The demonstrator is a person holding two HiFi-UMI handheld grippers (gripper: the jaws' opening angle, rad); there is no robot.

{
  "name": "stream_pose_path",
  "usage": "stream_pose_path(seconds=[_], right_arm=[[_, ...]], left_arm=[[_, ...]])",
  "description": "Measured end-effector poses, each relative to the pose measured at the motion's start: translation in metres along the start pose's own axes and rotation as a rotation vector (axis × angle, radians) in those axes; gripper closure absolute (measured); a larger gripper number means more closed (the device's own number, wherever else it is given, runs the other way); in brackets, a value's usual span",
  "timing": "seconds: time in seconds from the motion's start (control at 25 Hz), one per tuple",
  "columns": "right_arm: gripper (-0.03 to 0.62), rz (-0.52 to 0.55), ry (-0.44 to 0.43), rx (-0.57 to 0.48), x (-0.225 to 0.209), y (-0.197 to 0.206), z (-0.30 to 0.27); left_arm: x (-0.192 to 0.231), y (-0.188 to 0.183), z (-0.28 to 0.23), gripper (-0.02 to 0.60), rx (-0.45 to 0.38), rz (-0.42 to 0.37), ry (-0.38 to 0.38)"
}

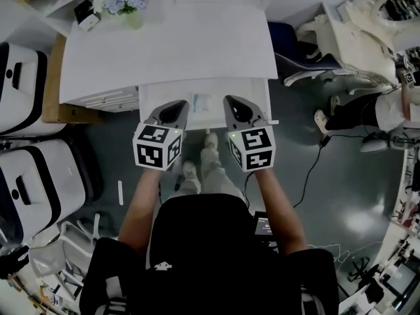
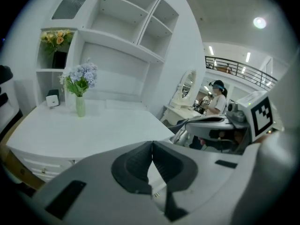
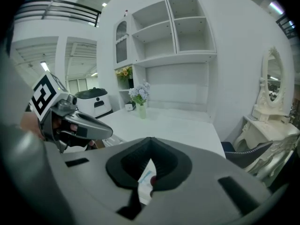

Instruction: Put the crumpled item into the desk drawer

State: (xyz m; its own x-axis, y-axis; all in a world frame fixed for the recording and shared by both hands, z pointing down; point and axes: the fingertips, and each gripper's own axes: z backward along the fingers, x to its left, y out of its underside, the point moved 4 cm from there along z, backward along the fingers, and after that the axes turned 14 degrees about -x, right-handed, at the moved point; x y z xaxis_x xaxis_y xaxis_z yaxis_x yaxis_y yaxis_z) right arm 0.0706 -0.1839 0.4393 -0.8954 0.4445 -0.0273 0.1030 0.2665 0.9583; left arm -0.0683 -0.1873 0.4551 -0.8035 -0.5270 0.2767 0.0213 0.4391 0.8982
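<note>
- while i'm looking down through the head view, i'm seeing the crumpled item (image 1: 201,102) lying inside the open drawer (image 1: 252,94), which is sticking out from under the near edge of the white bench (image 1: 170,44).
- the left claw (image 1: 174,110) is hovering over the drawer's near-left part and the right claw (image 1: 237,108) over its near-right part. the item is sitting between them, a little farther from me and lower than both.
- i'm reading the left claw as clenched on nothing: in the left gripper view its tips are meeting, with only the bench and the room beyond.
- the right claw is also looking clenched, with its tips touching in the right gripper view. the white, blue-printed patch showing through the gap behind the tips is, i'm judging, the item down in the drawer, not something pinched.
- neither claw is touching the item and both are looking about equally near to it. it is too small here for me to be calling a long axis.
- i'm judging the placing as done, so the drawer's front is what is mattering next. it is lying below both claws on my side, with its long edge running left to right, so either claw is looking well placed to push it in toward the bench.
</note>
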Motion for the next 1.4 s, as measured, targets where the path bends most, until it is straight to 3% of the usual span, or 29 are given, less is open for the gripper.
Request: stream_pose_path(seconds=[0.28, 0.8, 1.4], right_arm=[[0.599, 0.024, -0.009, -0.046, 0.019, -0.024, 0.016], [0.599, 0.045, -0.009, -0.152, 0.062, -0.070, 0.049], [0.599, 0.071, 0.014, -0.260, 0.100, -0.098, 0.092]], left_arm=[[-0.009, -0.026, 0.029, 0.574, -0.072, -0.042, -0.006], [-0.036, -0.074, 0.091, 0.572, -0.232, -0.157, 0.061], [-0.060, -0.093, 0.150, 0.572, -0.341, -0.228, 0.075]])
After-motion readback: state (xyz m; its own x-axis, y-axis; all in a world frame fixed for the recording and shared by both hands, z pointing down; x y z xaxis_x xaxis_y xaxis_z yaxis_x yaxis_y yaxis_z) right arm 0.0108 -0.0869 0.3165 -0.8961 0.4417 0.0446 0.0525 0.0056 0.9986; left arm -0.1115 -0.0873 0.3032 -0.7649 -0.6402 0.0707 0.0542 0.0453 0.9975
